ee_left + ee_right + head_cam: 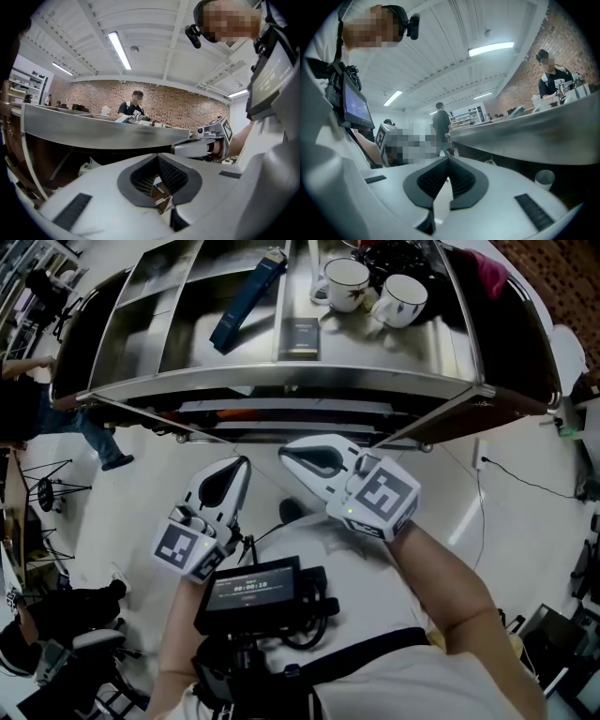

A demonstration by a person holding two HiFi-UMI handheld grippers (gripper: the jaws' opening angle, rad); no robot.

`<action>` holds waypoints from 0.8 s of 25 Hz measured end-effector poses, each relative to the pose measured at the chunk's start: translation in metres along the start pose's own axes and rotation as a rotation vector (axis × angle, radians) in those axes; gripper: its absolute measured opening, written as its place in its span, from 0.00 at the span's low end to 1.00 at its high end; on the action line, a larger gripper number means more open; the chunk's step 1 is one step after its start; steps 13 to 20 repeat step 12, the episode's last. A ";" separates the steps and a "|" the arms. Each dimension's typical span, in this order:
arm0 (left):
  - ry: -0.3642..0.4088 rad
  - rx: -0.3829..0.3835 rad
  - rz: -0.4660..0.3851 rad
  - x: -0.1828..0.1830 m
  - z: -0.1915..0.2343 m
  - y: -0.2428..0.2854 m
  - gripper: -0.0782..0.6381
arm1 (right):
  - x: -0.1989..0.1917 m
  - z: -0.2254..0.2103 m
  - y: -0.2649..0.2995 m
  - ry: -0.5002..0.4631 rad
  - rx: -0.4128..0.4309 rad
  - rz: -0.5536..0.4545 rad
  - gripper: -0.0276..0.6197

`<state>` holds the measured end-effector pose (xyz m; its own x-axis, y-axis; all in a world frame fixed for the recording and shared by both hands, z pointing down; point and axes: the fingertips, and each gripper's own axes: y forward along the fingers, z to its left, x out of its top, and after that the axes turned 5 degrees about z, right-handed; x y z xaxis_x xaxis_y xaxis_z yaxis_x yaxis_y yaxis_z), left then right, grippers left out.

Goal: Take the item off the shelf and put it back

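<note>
A steel shelf (281, 381) fills the top of the head view. On it lie a long dark-blue box (248, 301) set aslant and a small dark box (301, 337), with two white mugs (345, 282) (403, 299) to the right. My left gripper (239, 465) and my right gripper (286, 451) hang side by side below the shelf's front edge, near my body. Both are shut and hold nothing. In the left gripper view the shut left gripper (158, 158) points at the underside of the shelf edge (108, 131). The right gripper (447, 158) does likewise in its own view.
A black object (403, 257) and a pink cloth (487, 273) lie at the shelf's far right. A screen unit (248, 592) hangs on my chest. A paper cup (543, 178) stands low under the shelf. People stand beyond the counter (136, 105).
</note>
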<state>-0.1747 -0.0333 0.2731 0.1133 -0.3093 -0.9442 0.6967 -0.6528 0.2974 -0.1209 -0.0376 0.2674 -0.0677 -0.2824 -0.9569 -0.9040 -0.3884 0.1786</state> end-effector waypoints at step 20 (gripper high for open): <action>-0.009 -0.034 0.028 0.009 -0.007 0.007 0.12 | 0.003 -0.001 0.003 -0.006 0.003 -0.007 0.05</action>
